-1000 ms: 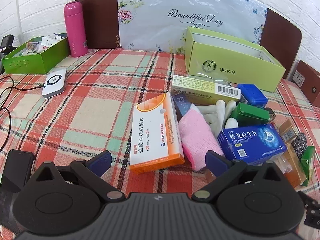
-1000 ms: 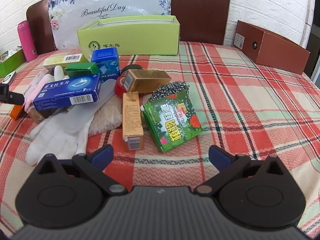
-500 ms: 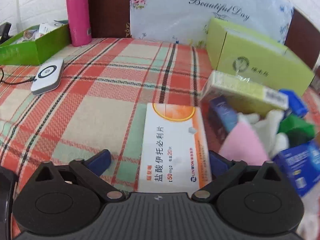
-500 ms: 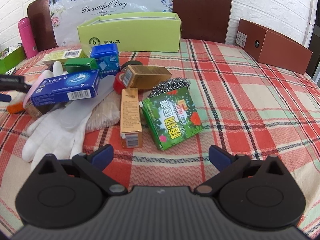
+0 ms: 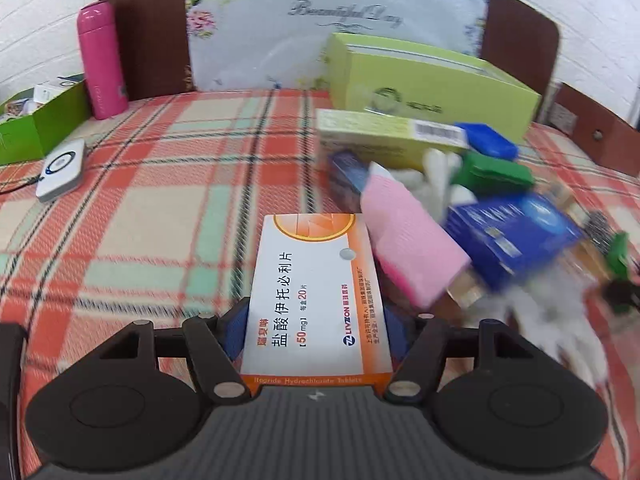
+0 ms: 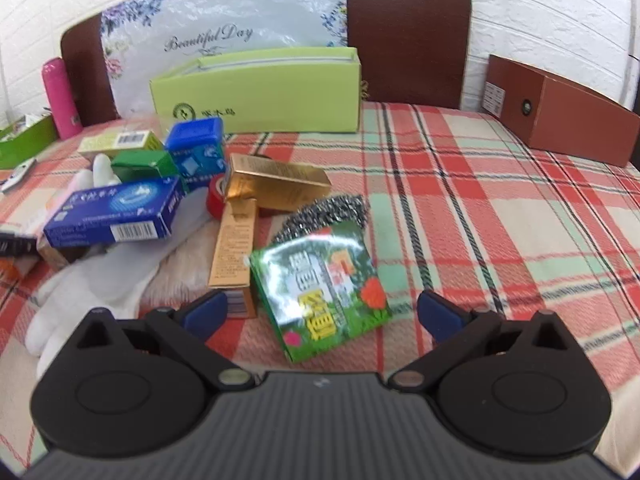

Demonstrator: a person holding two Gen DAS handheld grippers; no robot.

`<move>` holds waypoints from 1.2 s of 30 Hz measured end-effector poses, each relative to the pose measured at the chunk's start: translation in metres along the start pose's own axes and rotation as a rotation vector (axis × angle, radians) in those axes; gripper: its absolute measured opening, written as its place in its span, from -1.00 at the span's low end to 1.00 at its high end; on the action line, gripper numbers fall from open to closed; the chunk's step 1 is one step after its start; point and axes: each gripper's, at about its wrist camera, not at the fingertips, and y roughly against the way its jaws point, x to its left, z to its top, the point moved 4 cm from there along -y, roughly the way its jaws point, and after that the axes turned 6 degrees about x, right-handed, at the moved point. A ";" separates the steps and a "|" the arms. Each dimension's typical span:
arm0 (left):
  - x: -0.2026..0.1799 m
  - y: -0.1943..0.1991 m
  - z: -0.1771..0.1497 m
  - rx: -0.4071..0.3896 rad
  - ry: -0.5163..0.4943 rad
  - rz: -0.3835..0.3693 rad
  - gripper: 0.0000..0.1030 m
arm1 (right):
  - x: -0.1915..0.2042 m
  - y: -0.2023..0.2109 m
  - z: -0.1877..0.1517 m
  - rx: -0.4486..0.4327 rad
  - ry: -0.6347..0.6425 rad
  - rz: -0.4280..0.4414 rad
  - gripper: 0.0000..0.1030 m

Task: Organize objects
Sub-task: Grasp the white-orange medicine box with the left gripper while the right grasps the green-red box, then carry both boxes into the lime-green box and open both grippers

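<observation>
Both views are bright and evenly lit, with only soft, faint shadows under the boxes on the plaid cloth [image 6: 480,200]. The fisheye lenses bend the scene strongly and leave dark corners around each round picture. The left wrist view is smeared by motion, worst at right, where the blue box [image 5: 516,236] and white glove [image 5: 560,320] streak; the white-and-orange medicine box [image 5: 316,300] stays sharp. In the right wrist view the floral plastic sheet [image 6: 240,20] shows glare, and the green packet [image 6: 324,292] is slightly blurred.

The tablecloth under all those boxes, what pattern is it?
Red, cream and mint-green plaid tablecloth with dark lines; clearest in the right wrist view.
</observation>
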 end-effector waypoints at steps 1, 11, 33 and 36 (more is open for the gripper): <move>-0.003 0.003 -0.005 -0.003 -0.012 0.001 0.38 | 0.000 -0.003 0.001 0.000 0.027 0.012 1.00; -0.008 -0.005 -0.003 0.010 -0.025 0.055 0.38 | -0.016 0.009 -0.015 -0.023 -0.024 0.113 0.25; -0.062 0.076 0.133 -0.330 -0.081 -0.148 0.38 | 0.010 0.052 0.125 -0.299 0.058 0.233 0.23; -0.068 0.049 0.172 -0.315 -0.002 -0.176 0.38 | 0.011 0.022 0.163 -0.290 0.062 0.201 0.23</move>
